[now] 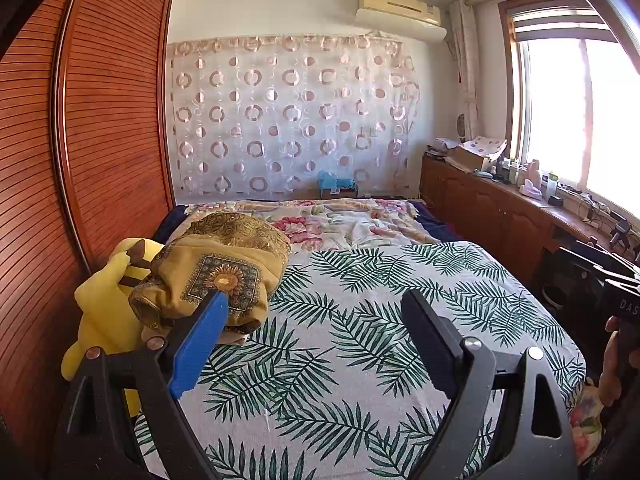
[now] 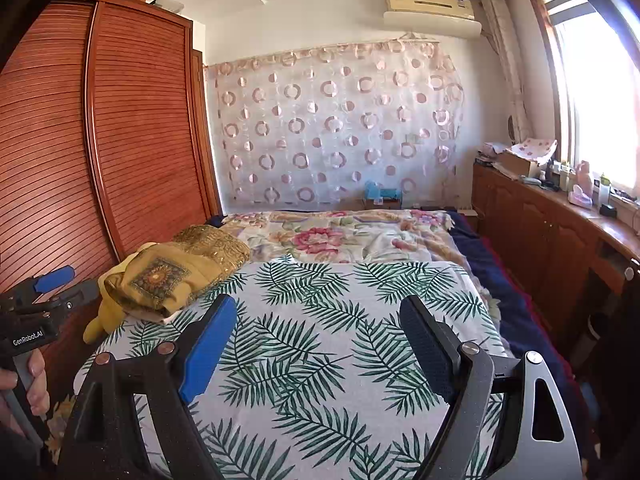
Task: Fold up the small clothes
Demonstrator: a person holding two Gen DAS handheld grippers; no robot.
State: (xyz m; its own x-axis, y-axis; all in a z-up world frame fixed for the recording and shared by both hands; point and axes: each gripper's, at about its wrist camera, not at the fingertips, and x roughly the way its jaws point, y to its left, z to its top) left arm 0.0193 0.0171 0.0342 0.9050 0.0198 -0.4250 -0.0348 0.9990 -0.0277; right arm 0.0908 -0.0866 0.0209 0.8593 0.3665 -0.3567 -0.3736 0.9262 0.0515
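Nearest, both sets of tongs are held over the near end of the bed. The left tongs (image 1: 316, 300) stand wide open with nothing between the jaws, one pad blue, the other black. The right tongs (image 2: 318, 308) likewise stand wide open and empty, above the palm-leaf sheet (image 2: 320, 320) that covers the near half of the bed. A hand (image 2: 24, 384) grips the left tool's handle at the left edge of the right wrist view; fingers on the right tool's handle show at the right edge of the left wrist view. Further in, at the left side of the bed, lies the mustard-yellow garment (image 1: 216, 268), bunched in a heap with a sunflower patch uppermost, not held by either tool. It rests partly on a yellow plush toy (image 1: 104, 308) beside the slatted wooden wardrobe (image 1: 100, 120). Beyond the sheet lies a floral quilt (image 1: 340, 220). On the far wall hangs a circle-patterned curtain (image 1: 288, 116), with an air conditioner (image 1: 400, 12) above it. A long wooden sideboard (image 2: 540, 220) runs along the right under the window (image 1: 568, 112).
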